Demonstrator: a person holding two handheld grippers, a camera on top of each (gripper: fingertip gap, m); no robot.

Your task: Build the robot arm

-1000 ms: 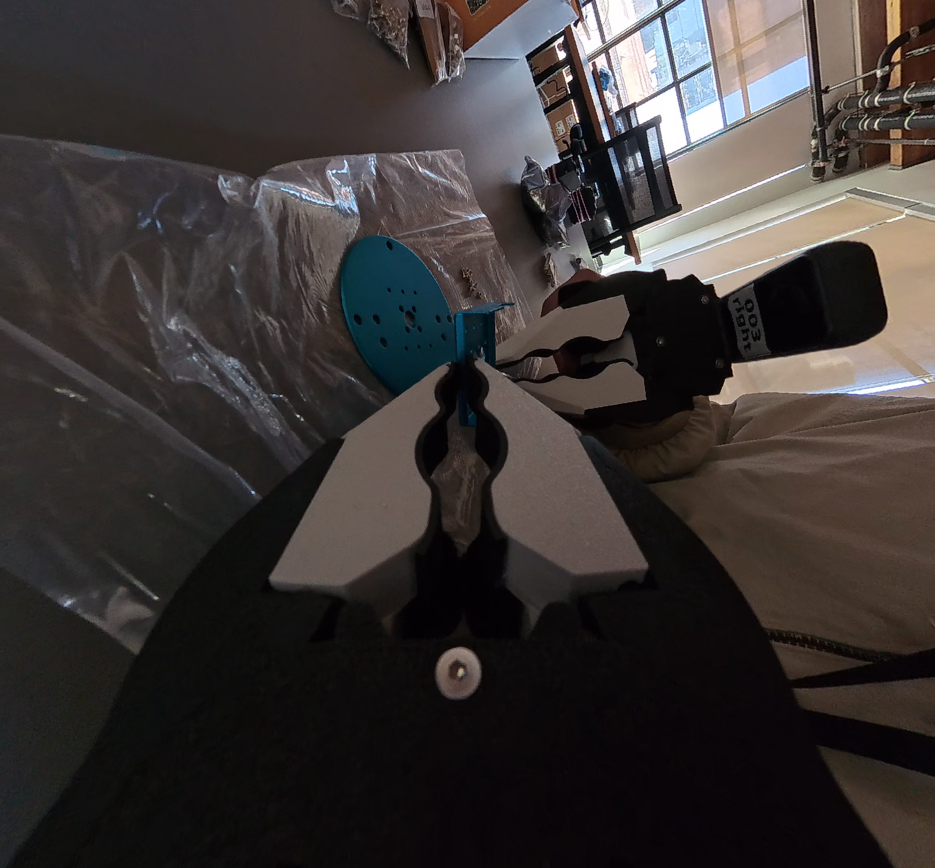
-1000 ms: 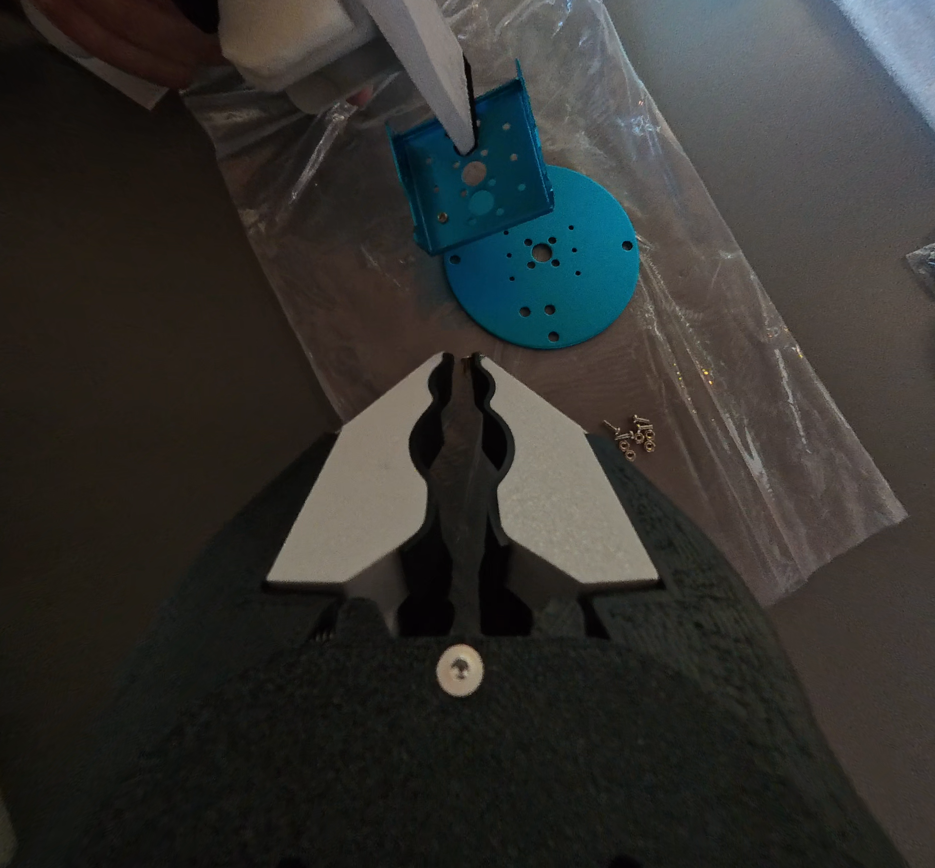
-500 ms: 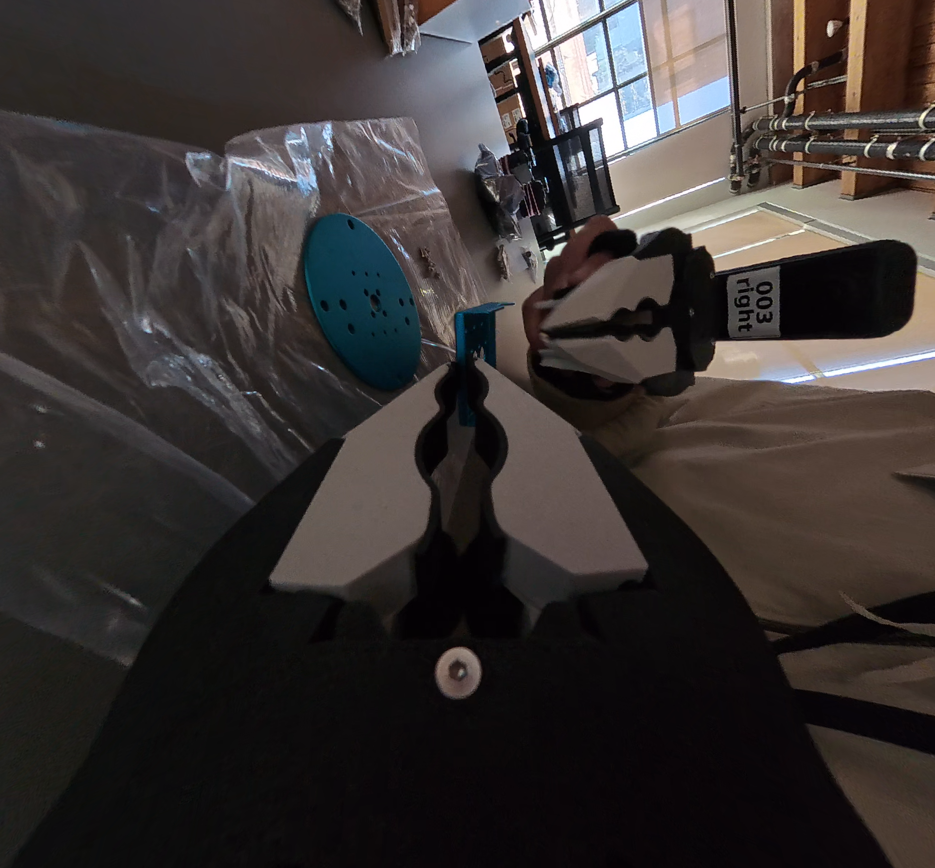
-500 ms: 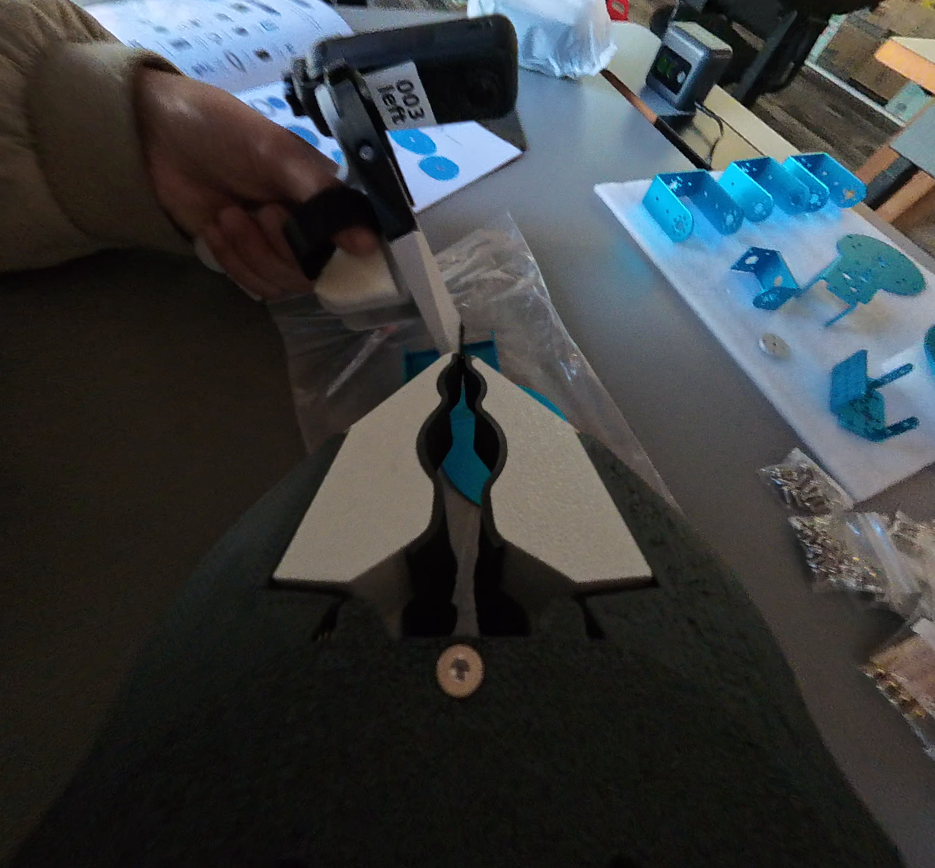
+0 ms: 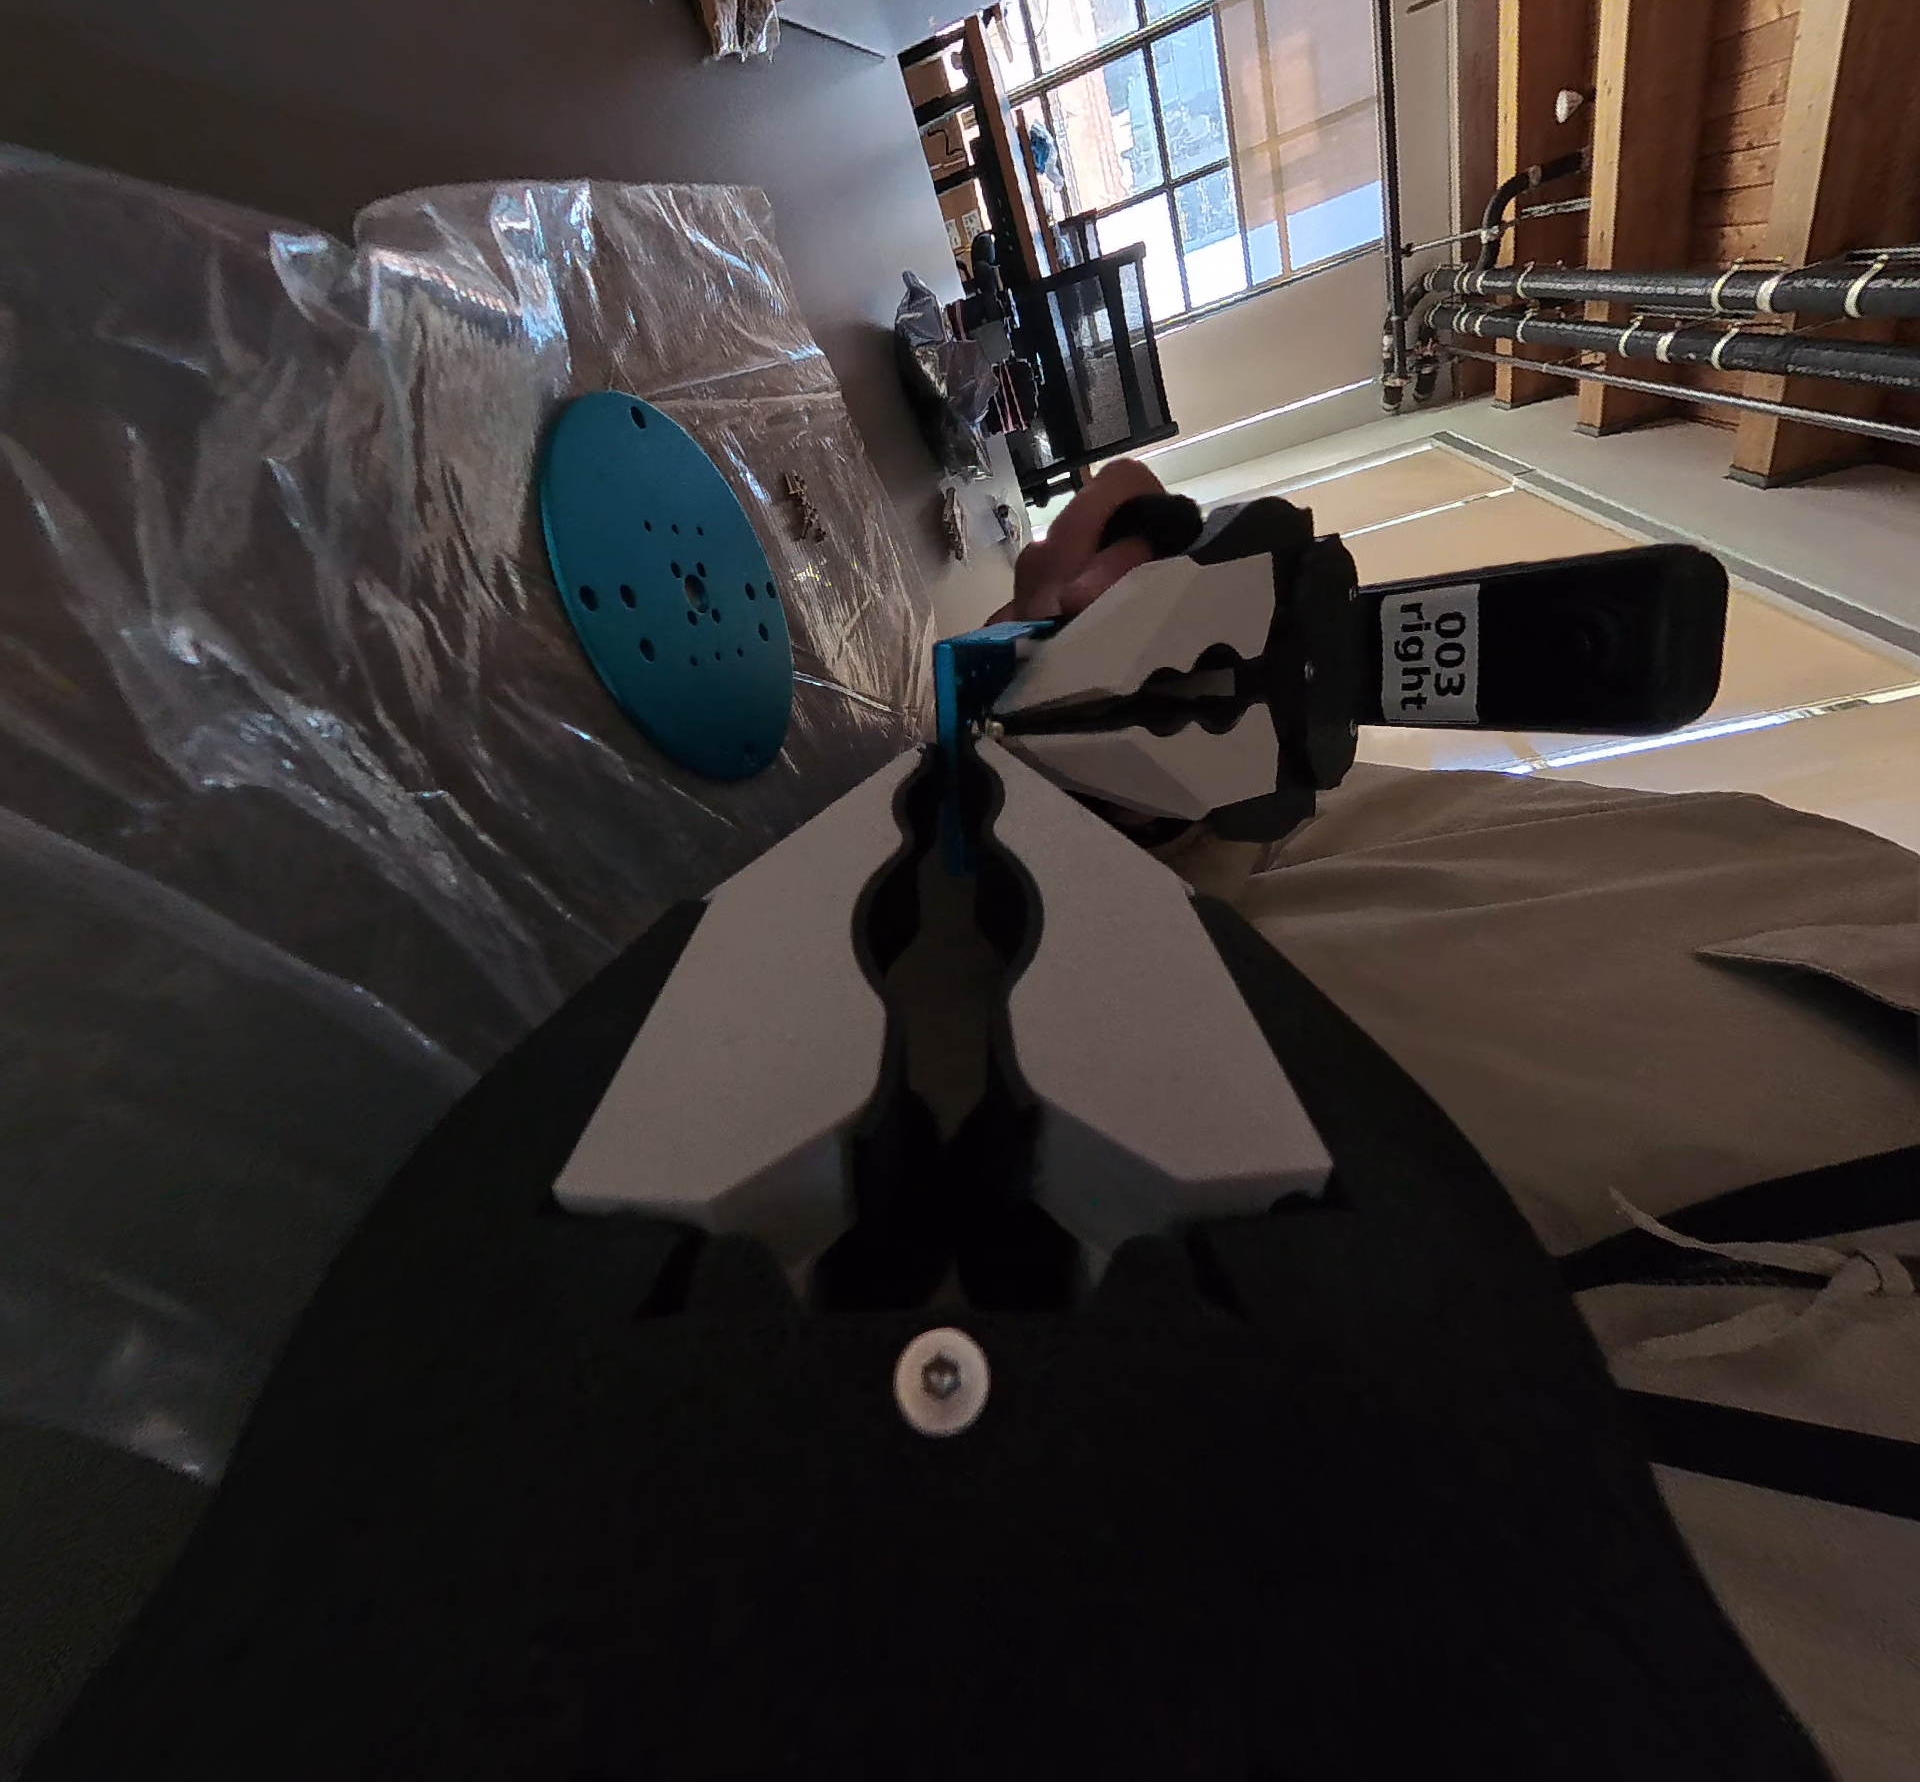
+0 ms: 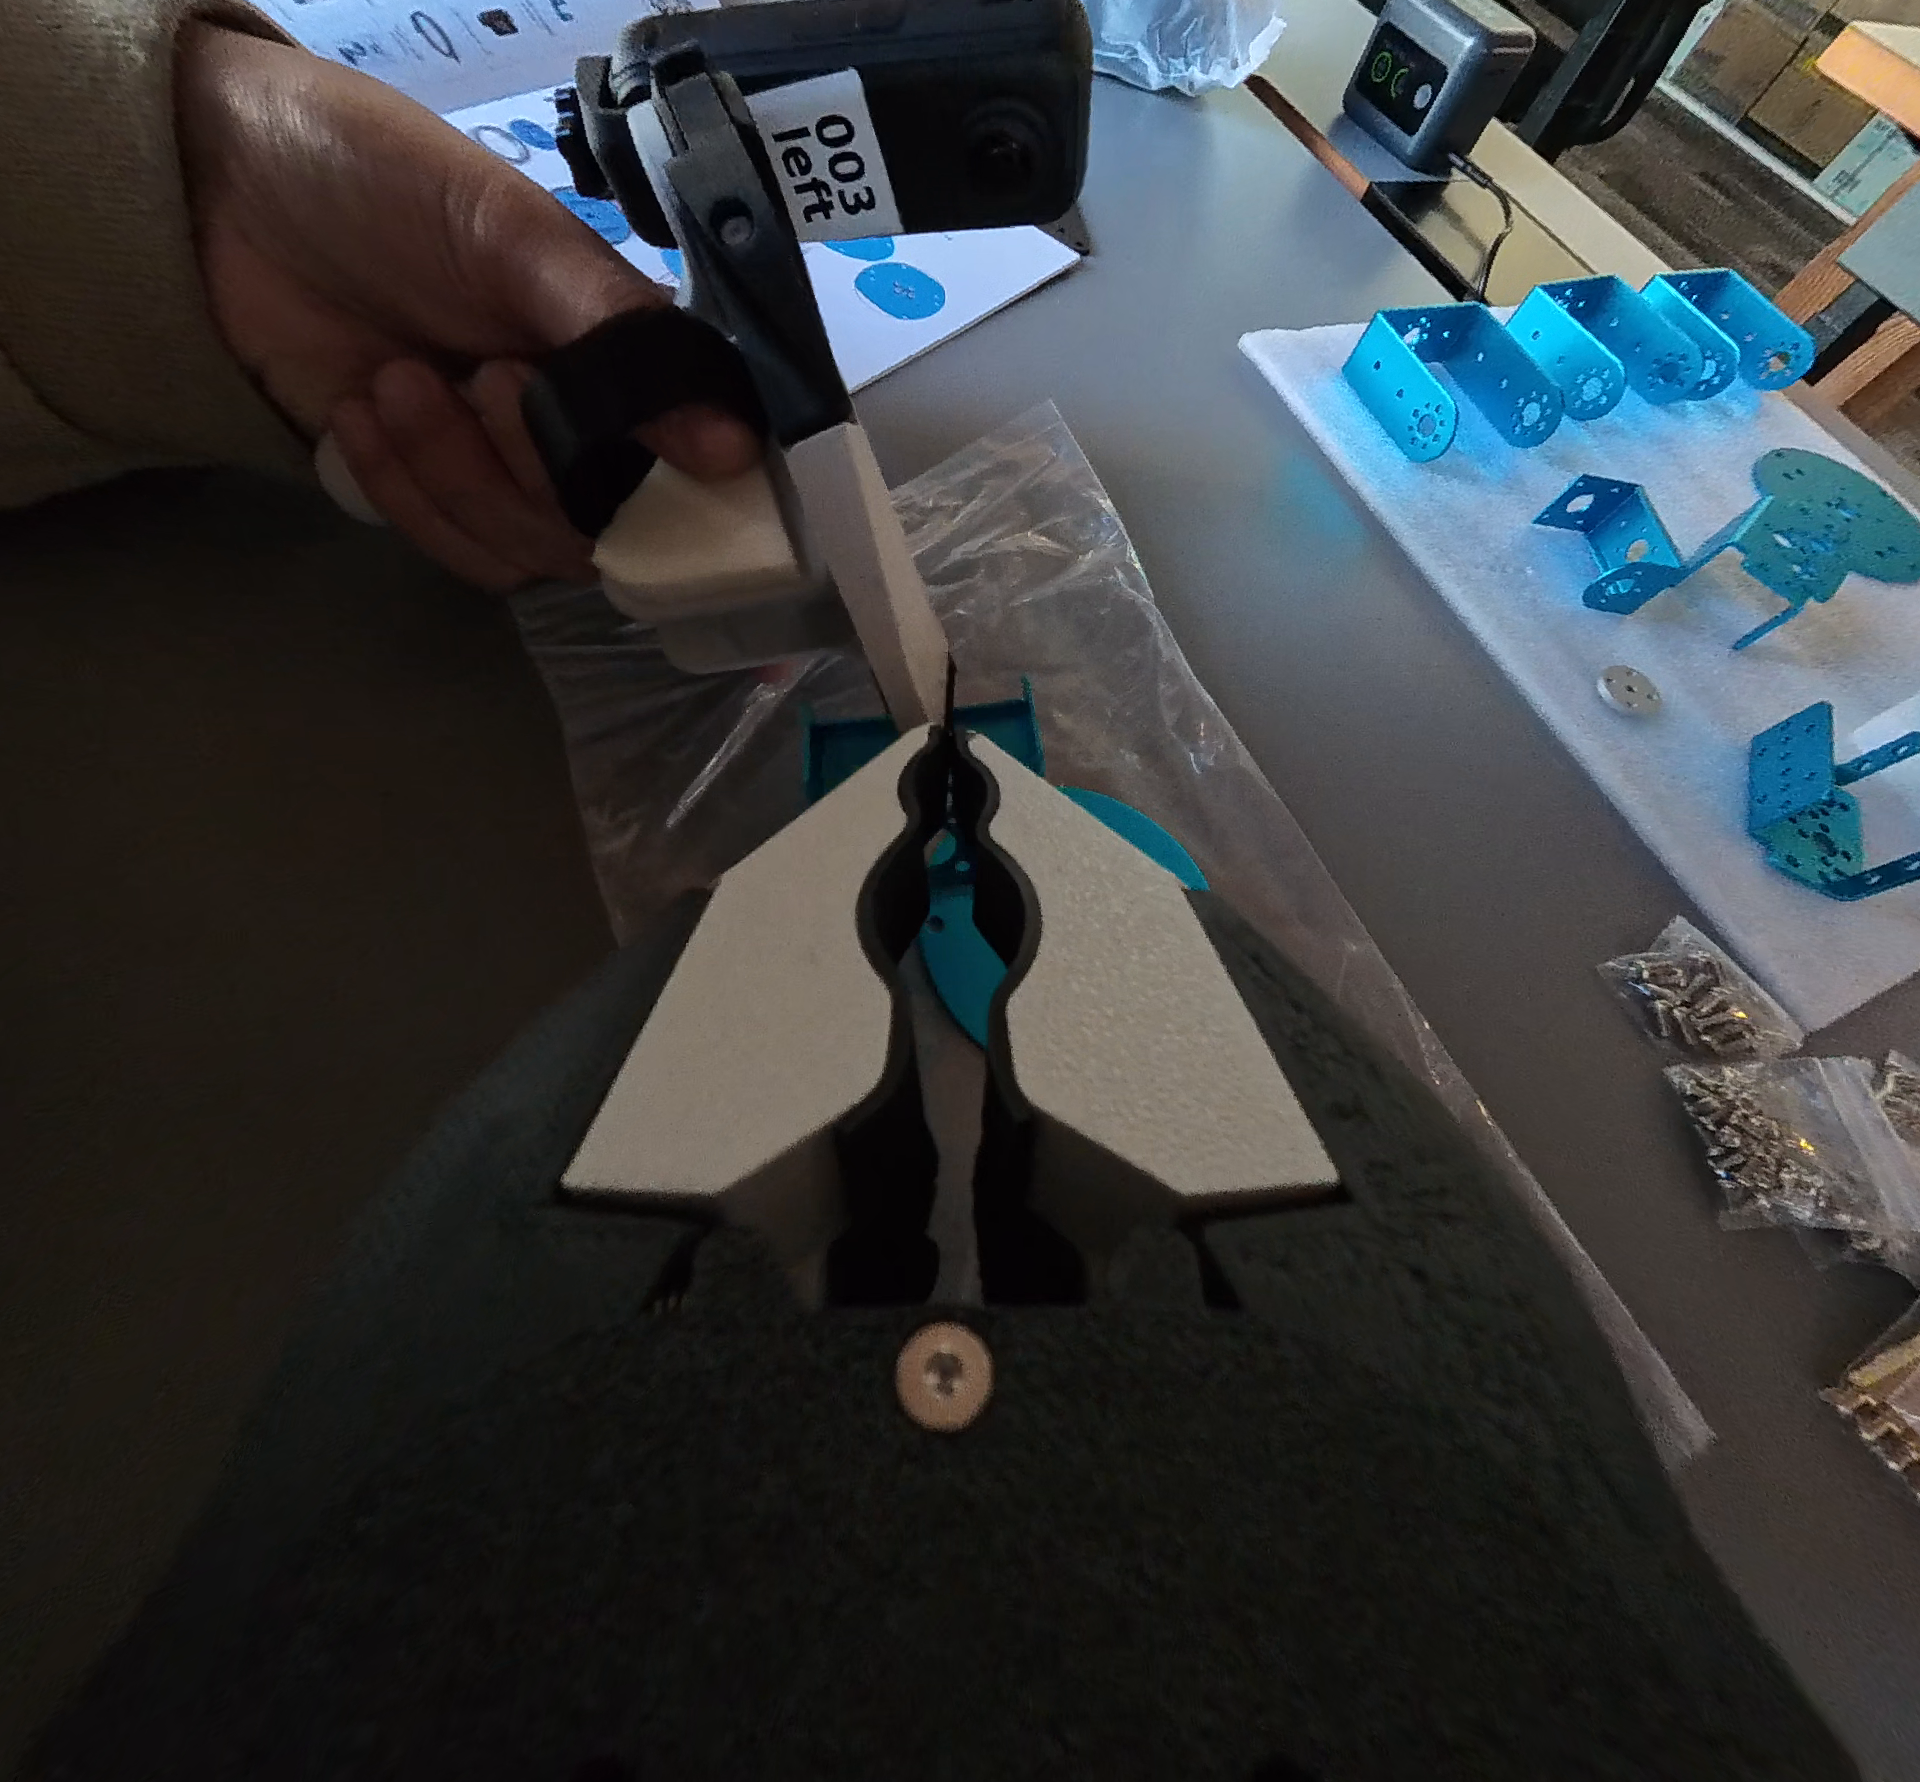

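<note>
left tongs [image 5: 958,776] pinch blue bracket [image 5: 961,693]; only left view shows right tongs [image 5: 1003,722] nipping a screw [image 5: 994,724]

Daylight from the big windows [image 5: 1195,122] backlights the left wrist view; table [image 5: 312,18] and near black gripper body sit in deep shadow. Glare on the clear plastic bag [image 5: 312,433]. Strong fisheye bend at edges in both views, right view dim with soft, grainy foreground.
</note>
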